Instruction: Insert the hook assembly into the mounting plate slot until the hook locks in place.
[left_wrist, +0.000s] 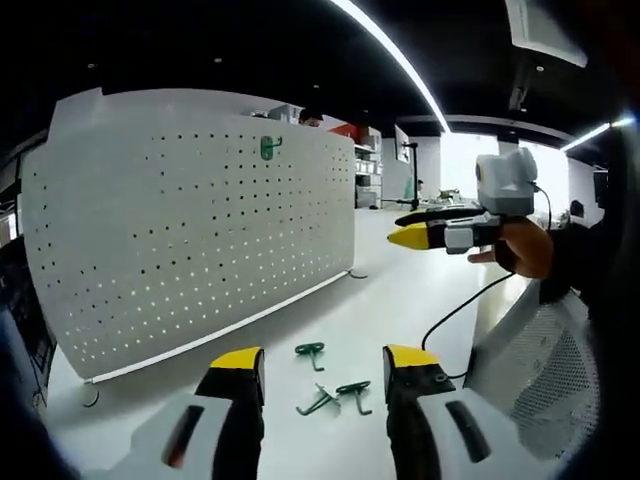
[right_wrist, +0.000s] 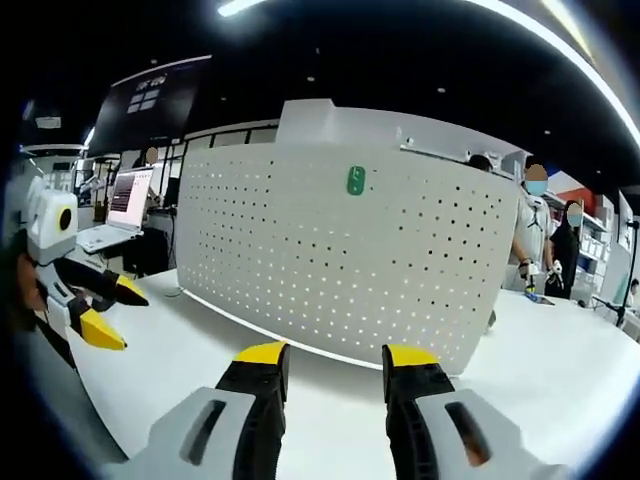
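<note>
1. Left gripper view: left gripper (left_wrist: 322, 370) at 6 o'clock, jaws apart, nothing between them. Three green hooks lie loose on the white table (left_wrist: 400, 290) just past the tips: one hook (left_wrist: 311, 351) at about 12 o'clock of the gap, a pair of hooks (left_wrist: 338, 396) lower, touching or overlapping each other.
2. Pegboard (left_wrist: 190, 240) stands upright on the table at 9 to 12 o'clock; one green hook already mounted (left_wrist: 268, 147) near its top edge.
3. Right gripper (left_wrist: 420, 228) comes in at 3 o'clock of this view, held by a hand (left_wrist: 525, 248); jaws look slightly apart, empty.
4. Right gripper view: right gripper (right_wrist: 336, 358) at 6 o'clock, jaws apart, empty, facing the pegboard (right_wrist: 340, 260); mounted hook (right_wrist: 355, 181) at 12 o'clock. Left gripper (right_wrist: 108, 312) at 9 o'clock, jaws apart.
5. Judgement: no hook picked up yet; task barely begun.
6. Risks: overlapped pair may lift together or snag; a thin hook could twist in the jaws and miss the holes; pushing hard could tip or slide the board, which stands free.
7. Hard to make out: hook prongs, exact hole shape, whether the pair is tangled. People behind the board are partly hidden. Board feet mostly cut off.
</note>
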